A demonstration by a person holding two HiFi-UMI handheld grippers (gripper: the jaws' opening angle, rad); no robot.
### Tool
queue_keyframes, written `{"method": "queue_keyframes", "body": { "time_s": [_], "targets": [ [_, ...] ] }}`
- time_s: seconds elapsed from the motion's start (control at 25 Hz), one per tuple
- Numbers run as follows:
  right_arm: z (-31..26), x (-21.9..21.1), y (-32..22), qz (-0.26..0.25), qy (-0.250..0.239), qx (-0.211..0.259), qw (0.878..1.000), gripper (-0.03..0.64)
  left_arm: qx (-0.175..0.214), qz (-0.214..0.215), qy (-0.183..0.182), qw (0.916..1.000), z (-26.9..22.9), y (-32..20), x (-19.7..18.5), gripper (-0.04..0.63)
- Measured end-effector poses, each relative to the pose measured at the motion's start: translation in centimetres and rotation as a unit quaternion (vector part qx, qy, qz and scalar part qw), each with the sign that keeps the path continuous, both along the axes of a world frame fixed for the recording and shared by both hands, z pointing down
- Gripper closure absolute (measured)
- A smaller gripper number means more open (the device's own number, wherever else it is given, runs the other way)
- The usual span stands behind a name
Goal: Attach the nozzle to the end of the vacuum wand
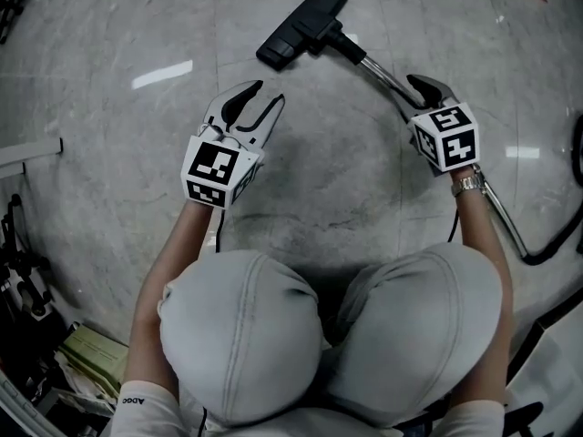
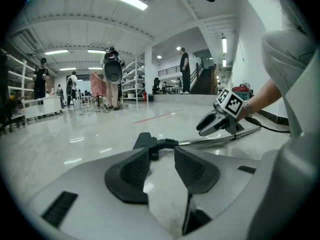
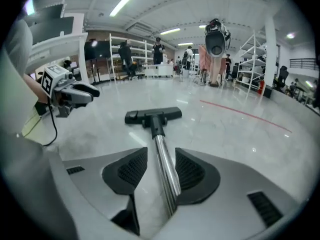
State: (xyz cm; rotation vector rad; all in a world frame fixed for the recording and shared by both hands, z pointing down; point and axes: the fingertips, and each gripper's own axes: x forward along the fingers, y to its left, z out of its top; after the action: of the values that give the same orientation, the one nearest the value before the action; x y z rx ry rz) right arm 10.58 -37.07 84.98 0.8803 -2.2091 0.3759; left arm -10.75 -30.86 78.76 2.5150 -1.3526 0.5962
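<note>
The black floor nozzle lies on the grey floor, joined to the chrome wand, which runs back to the right. My right gripper sits over the wand. In the right gripper view the wand passes between the pads of that gripper, with a gap showing on the left side, and the nozzle lies ahead. My left gripper hovers open and empty to the left of the wand. In the left gripper view, the nozzle shows beyond the spread pads of this gripper.
A black hose curls off the wand's rear end at the right. Clutter and racks stand at the lower left. People and shelving stand far off across the hall. A red line marks the floor.
</note>
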Motion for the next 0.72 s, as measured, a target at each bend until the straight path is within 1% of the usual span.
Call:
{"method": "queue_keyframes", "body": {
  "time_s": [0.04, 0.12, 0.24, 0.28, 0.32, 0.4, 0.48, 0.6, 0.68, 0.72],
  "targets": [
    [-1.2, -0.5, -0.1, 0.0, -0.019, 0.007, 1.0, 0.445, 0.013, -0.017, 0.003, 0.9998, -0.9, -0.6, -0.3, 0.43],
    [-3.9, -1.5, -0.5, -0.002, -0.048, 0.023, 0.999, 0.445, 0.042, -0.049, 0.008, 0.9979, -3.0, -1.9, -0.9, 0.486],
    [-8.5, -2.8, -1.3, -0.003, -0.076, 0.065, 0.995, 0.451, 0.077, -0.075, 0.017, 0.994, -6.7, -3.7, -1.4, 0.516],
    [-10.3, -3.2, -1.6, -0.001, -0.081, 0.083, 0.993, 0.48, 0.084, -0.082, 0.023, 0.9928, -8.0, -4.3, -1.6, 0.529],
    [-12.1, -3.4, -2.1, 0.001, -0.084, 0.104, 0.991, 0.536, 0.089, -0.089, 0.029, 0.9916, -9.3, -5.0, -1.8, 0.55],
    [-16.2, -3.7, -3.2, 0.015, -0.092, 0.15, 0.984, 0.607, 0.1, -0.107, 0.044, 0.9882, -12.2, -6.8, -2.1, 0.569],
    [-20.9, -3.5, -4.5, 0.044, -0.109, 0.194, 0.974, 0.614, 0.121, -0.129, 0.068, 0.9818, -15.9, -8.5, -2.6, 0.581],
    [-27.2, -3.0, -4.6, 0.093, -0.138, 0.241, 0.956, 0.614, 0.165, -0.163, 0.096, 0.968, -21.9, -8.9, -3.2, 0.584],
    [-30.7, -2.9, -4.0, 0.099, -0.137, 0.271, 0.948, 0.614, 0.208, -0.17, 0.102, 0.9578, -26.1, -8.2, -3.1, 0.585],
    [-32.4, -2.9, -3.6, 0.096, -0.131, 0.287, 0.944, 0.614, 0.235, -0.169, 0.099, 0.952, -28.3, -7.9, -2.8, 0.584]
  ]
}}
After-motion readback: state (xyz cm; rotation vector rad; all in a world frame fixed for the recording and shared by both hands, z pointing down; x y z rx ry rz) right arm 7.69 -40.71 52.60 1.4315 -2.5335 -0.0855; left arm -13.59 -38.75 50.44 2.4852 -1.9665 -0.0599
